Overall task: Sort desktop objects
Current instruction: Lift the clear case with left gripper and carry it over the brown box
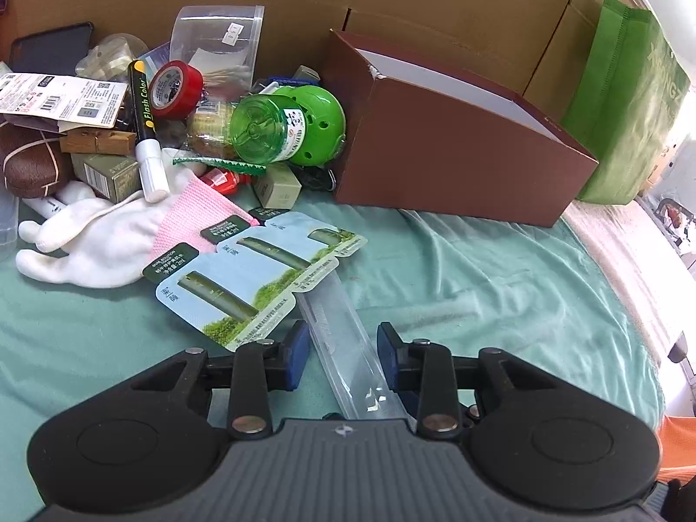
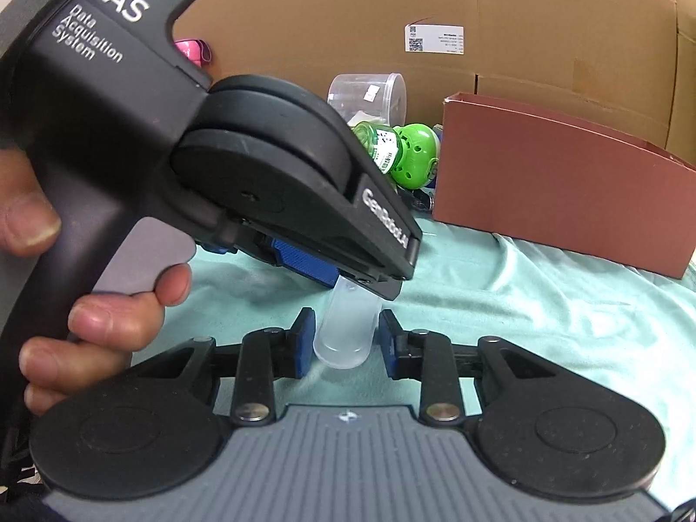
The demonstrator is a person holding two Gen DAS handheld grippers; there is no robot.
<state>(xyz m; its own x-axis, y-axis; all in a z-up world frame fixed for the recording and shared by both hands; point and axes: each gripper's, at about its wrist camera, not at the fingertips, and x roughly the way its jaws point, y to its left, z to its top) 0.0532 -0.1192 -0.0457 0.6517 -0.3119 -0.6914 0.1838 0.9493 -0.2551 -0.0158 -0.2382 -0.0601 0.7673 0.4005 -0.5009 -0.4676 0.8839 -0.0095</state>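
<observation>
A clear plastic tube (image 1: 348,348) runs slantwise between the blue pads of my left gripper (image 1: 343,341), which is shut on it. In the right wrist view the same tube (image 2: 346,330) sticks out from under the left gripper (image 2: 402,261) and hangs above the cloth. Its rounded end sits between the pads of my right gripper (image 2: 346,332), which press its sides. A person's hand (image 2: 108,317) holds the left gripper's handle. An open brown box (image 1: 456,165) stands to the right of the pile; it also shows in the right wrist view (image 2: 565,200).
A pile at the back left holds a green bottle (image 1: 265,130), red tape (image 1: 176,87), a marker (image 1: 145,130), a white glove (image 1: 95,239) and sachet cards (image 1: 243,278). A teal cloth (image 1: 478,287) covers the table. A cardboard wall (image 1: 413,8) and a green bag (image 1: 630,108) stand behind.
</observation>
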